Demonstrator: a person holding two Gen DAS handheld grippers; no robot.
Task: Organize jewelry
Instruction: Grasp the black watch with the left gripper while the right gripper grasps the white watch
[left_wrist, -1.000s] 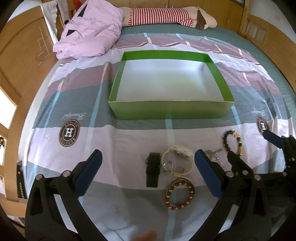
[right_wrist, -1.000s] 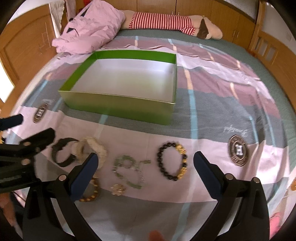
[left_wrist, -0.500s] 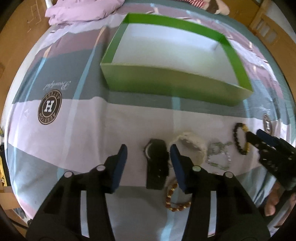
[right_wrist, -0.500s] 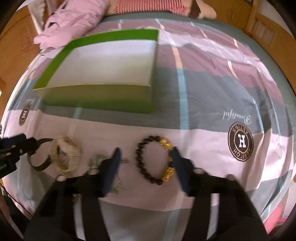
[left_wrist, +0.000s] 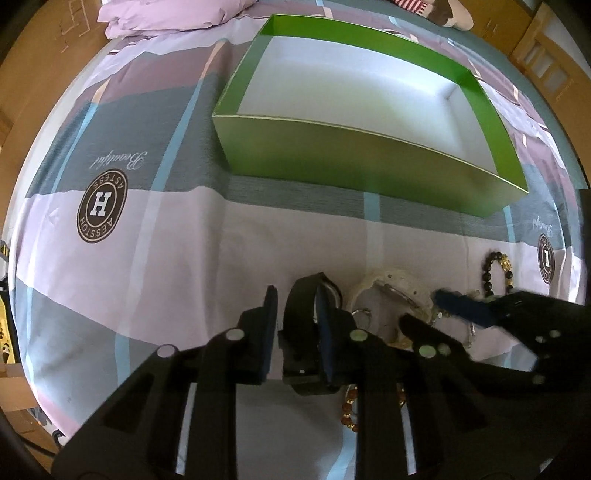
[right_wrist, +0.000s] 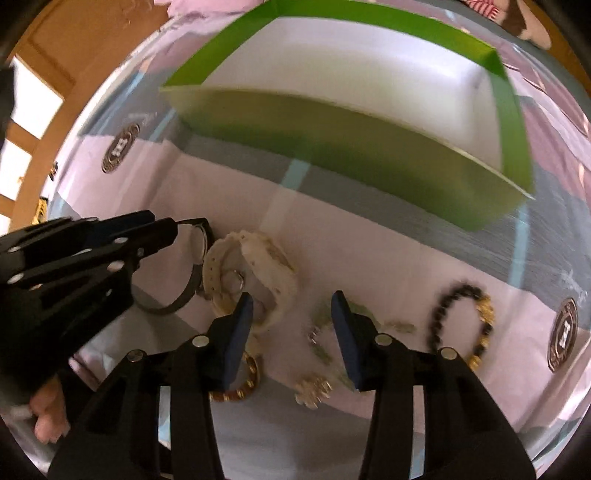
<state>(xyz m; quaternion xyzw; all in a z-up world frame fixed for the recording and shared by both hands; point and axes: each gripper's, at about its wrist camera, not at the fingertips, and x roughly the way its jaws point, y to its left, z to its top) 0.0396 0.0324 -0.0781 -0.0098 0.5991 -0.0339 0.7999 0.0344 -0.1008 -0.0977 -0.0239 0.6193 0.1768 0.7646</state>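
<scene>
An empty green box (left_wrist: 362, 168) with a white inside stands on the bed, also in the right wrist view (right_wrist: 332, 133). My left gripper (left_wrist: 293, 301) is narrowed around the strap of a black watch (left_wrist: 301, 306) lying on the sheet. It shows from the side in the right wrist view (right_wrist: 162, 227). My right gripper (right_wrist: 291, 306) is partly open just above the sheet, between a white watch (right_wrist: 258, 266) and a green necklace (right_wrist: 325, 347). A black and gold bead bracelet (right_wrist: 461, 325) lies to the right. A brown bead bracelet (right_wrist: 240, 384) lies under the right gripper's left finger.
The bed has a purple, grey and white sheet with round logos (left_wrist: 101, 206). A pink duvet (left_wrist: 166, 14) lies at the far left corner. A wooden bed frame (left_wrist: 546, 70) runs along the far right.
Both grippers have dropped towards the jewelry and narrowed. The left one has closed in around the black watch. The right one has swung left, from the black bead bracelet towards the white watch.
</scene>
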